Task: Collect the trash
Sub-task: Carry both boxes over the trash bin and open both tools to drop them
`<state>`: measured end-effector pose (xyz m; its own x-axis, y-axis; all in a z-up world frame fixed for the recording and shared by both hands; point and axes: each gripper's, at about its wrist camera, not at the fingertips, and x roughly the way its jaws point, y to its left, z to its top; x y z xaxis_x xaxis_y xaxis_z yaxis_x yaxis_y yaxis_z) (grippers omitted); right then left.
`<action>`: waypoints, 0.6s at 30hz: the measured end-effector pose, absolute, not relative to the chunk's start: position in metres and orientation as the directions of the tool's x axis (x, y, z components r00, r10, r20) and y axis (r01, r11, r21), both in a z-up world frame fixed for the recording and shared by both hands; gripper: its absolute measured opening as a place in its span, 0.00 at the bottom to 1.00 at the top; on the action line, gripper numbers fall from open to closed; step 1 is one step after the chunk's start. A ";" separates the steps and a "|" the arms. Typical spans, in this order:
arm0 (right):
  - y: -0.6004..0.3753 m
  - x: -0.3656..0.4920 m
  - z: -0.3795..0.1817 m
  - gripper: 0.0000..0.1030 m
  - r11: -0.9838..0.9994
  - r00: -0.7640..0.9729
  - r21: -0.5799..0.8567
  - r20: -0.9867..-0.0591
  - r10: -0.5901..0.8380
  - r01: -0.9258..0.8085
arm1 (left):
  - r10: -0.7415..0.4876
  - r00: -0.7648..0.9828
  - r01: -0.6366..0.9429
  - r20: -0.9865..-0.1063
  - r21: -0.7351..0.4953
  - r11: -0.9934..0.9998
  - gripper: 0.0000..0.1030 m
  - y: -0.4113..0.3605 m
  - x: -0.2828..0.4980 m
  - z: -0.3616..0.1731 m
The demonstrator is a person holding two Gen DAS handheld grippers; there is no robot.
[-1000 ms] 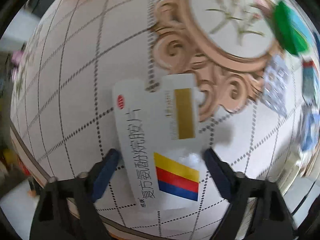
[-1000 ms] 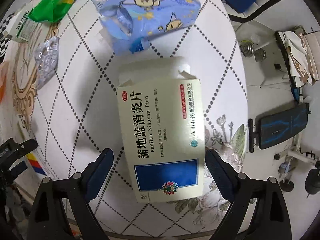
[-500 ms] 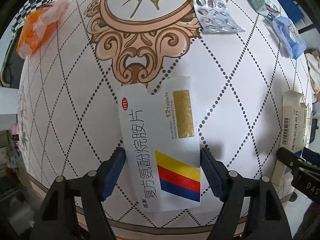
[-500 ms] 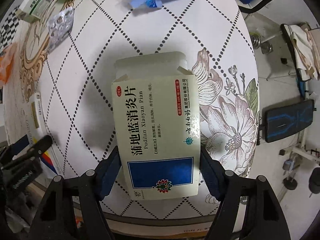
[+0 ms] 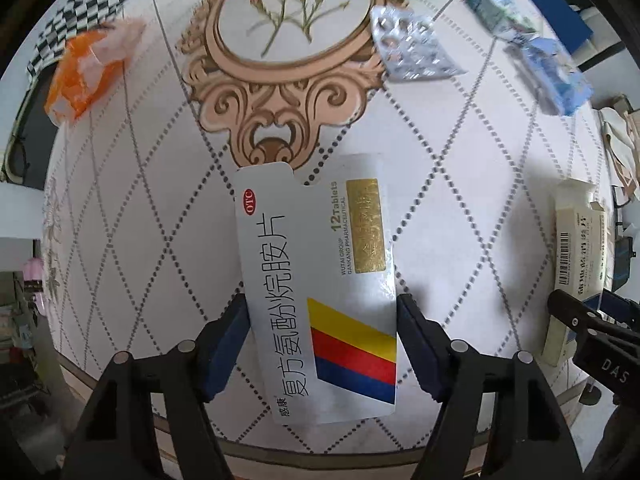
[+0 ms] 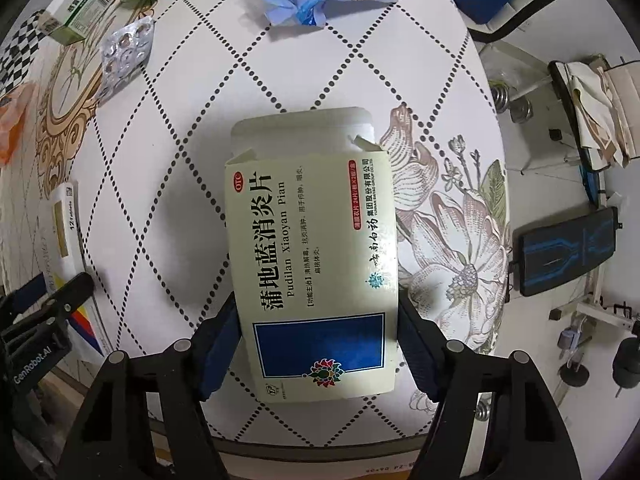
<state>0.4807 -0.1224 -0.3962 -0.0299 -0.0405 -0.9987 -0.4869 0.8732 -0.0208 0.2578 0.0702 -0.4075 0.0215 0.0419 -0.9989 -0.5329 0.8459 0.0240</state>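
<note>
Left tool (image 5: 322,340) jaws are closing on the white box (image 5: 316,280); right tool (image 6: 318,340) jaws on the cream box (image 6: 312,248).

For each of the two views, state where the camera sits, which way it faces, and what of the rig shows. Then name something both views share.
Left wrist: on the left tongs, facing down at the white box between closing fingers.
Right wrist: on the right tongs, facing down at the cream box, fingers closing.
Shared: blister pack, both boxes, each other's tongs.
</note>
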 end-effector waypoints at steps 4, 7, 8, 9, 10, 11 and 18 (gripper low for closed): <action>-0.133 0.464 -0.372 0.72 0.877 0.025 -0.020 -1.000 -0.009 -0.481 | 0.085 0.086 -0.507 -0.993 0.030 0.861 0.68 0.062 0.233 -0.380; -0.134 0.444 -0.345 0.72 0.875 0.088 -0.019 -0.996 0.027 -0.483 | 0.123 0.147 -0.491 -0.982 0.036 0.870 0.68 0.047 0.214 -0.350; -0.134 0.436 -0.335 0.72 0.875 0.110 -0.019 -0.993 0.039 -0.483 | 0.136 0.166 -0.487 -0.977 0.038 0.873 0.68 0.044 0.209 -0.335; -0.134 0.425 -0.325 0.72 0.875 0.133 -0.015 -0.989 0.056 -0.485 | 0.148 0.189 -0.483 -0.971 0.040 0.875 0.68 0.038 0.238 -0.310; -0.136 0.417 -0.316 0.72 0.872 0.151 -0.015 -0.986 0.068 -0.490 | 0.156 0.209 -0.479 -0.965 0.038 0.877 0.68 0.031 0.244 -0.297; -0.138 0.405 -0.306 0.72 0.871 0.173 -0.014 -0.982 0.081 -0.490 | 0.162 0.229 -0.474 -0.960 0.035 0.880 0.68 0.031 0.245 -0.280; -0.157 0.322 -0.251 0.72 0.897 0.242 0.063 -0.952 0.185 -0.437 | 0.167 0.346 -0.419 -0.923 0.007 0.908 0.68 0.014 0.212 -0.230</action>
